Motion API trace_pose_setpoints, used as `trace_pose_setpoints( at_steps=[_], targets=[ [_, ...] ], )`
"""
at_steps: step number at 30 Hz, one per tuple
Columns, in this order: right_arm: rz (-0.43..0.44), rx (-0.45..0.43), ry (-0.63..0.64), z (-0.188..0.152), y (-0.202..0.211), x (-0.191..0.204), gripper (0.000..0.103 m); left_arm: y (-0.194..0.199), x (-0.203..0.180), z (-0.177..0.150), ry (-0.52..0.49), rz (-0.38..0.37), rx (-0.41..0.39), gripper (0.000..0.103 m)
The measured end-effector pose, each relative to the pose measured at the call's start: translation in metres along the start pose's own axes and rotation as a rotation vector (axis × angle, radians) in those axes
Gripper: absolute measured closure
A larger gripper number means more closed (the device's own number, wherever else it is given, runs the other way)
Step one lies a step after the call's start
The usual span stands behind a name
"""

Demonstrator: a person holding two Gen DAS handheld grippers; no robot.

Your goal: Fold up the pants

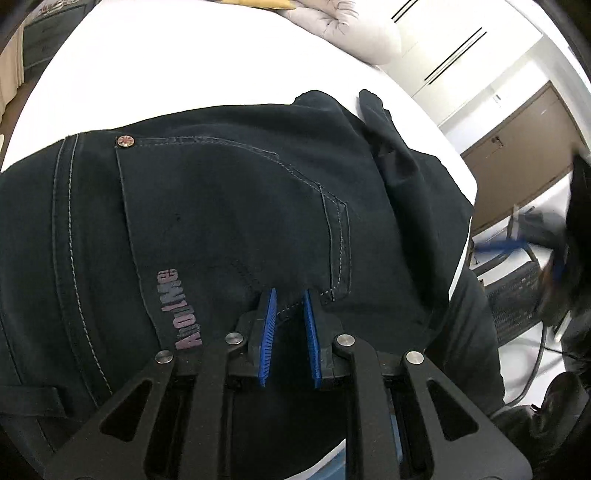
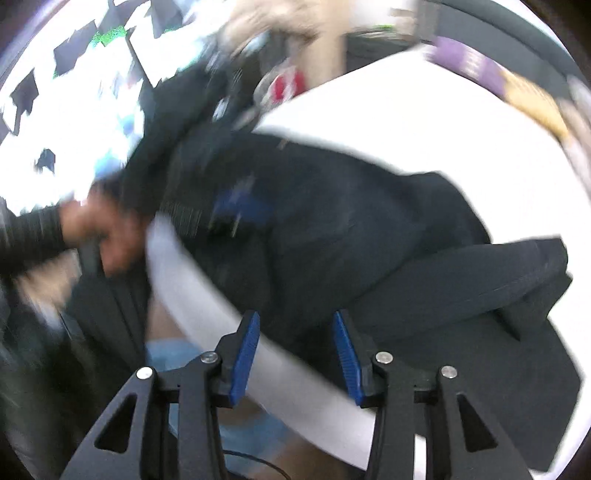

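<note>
Left gripper (image 1: 289, 302): nearest the left wrist camera, one gripper with two blue ribbed pads (image 1: 268, 325); the jaws stand nearly closed, pinching a small ridge of dark cloth with a stitched seam running between the tips.
Pants (image 1: 229, 221): one pair, dark navy denim, lying on the white worktop (image 1: 184, 66) with the seat side up; part of the cloth hangs over the near edge of the worktop.
Back pocket (image 1: 240, 206): one in view, outlined with two rows of pale stitching; the left gripper's tips sit at its lower corner.
Rivet (image 1: 125, 141): one round metal stud at the pocket's upper corner.
Lettering (image 1: 181, 310): one line of faded pink print running along the pocket's side seam.
Belt loop (image 1: 33, 397): one dark loop at the lower left of the left wrist view.
Pillow (image 1: 354, 33): one pale, puckered cushion at the far end of the worktop.
Right gripper (image 2: 295, 332): one gripper, two blue pads (image 2: 245, 354) well apart, jaws open with nothing between them; they straddle the worktop's white edge and dark cloth.
Right wrist view: heavily blurred; the pants (image 2: 332, 221) spread across the worktop (image 2: 443, 122), one leg end (image 2: 509, 288) folded over near the right pad.
Hand (image 2: 107, 236): one blurred bare hand at the left, on the left gripper's handle.
</note>
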State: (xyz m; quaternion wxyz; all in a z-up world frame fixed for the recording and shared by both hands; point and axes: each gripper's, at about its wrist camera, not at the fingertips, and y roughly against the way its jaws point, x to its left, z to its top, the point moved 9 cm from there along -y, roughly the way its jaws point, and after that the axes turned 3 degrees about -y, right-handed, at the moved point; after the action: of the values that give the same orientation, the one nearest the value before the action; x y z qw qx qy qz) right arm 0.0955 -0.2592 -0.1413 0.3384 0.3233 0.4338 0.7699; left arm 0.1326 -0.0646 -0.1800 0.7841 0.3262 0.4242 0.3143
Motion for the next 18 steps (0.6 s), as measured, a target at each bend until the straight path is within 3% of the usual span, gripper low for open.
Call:
trace_pose_setpoints(
  at_steps=[4, 8, 12, 14, 15, 16, 18],
  targets=[
    [0.146, -0.073, -0.195, 0.06, -0.001, -0.02, 0.059, -0.004, -0.001, 0.003, 0.013, 0.014, -0.014, 0.088],
    [0.265, 0.0, -0.289, 0.1, -0.06, -0.02, 0.059, -0.005, 0.002, -0.006, 0.045, -0.003, -0.038, 0.088],
    [0.394, 0.073, -0.435, 0.118, -0.122, -0.029, 0.059, -0.005, 0.001, -0.007, 0.055, 0.004, -0.053, 0.088],
    [0.362, 0.083, -0.515, 0.12, -0.149, -0.048, 0.059, -0.004, 0.0, -0.009, 0.05, 0.008, -0.056, 0.088],
    [0.336, 0.082, -0.556, 0.12, -0.157, -0.06, 0.064, -0.004, 0.0, -0.009, 0.052, 0.007, -0.055, 0.088],
    [0.338, 0.07, -0.599, 0.12, -0.161, -0.072, 0.081, -0.004, 0.002, -0.014, 0.053, 0.007, -0.056, 0.088],
    [0.319, 0.03, -0.697, 0.12, -0.162, -0.103, 0.095, -0.004, 0.002, -0.014, 0.055, 0.005, -0.057, 0.088]
  ],
)
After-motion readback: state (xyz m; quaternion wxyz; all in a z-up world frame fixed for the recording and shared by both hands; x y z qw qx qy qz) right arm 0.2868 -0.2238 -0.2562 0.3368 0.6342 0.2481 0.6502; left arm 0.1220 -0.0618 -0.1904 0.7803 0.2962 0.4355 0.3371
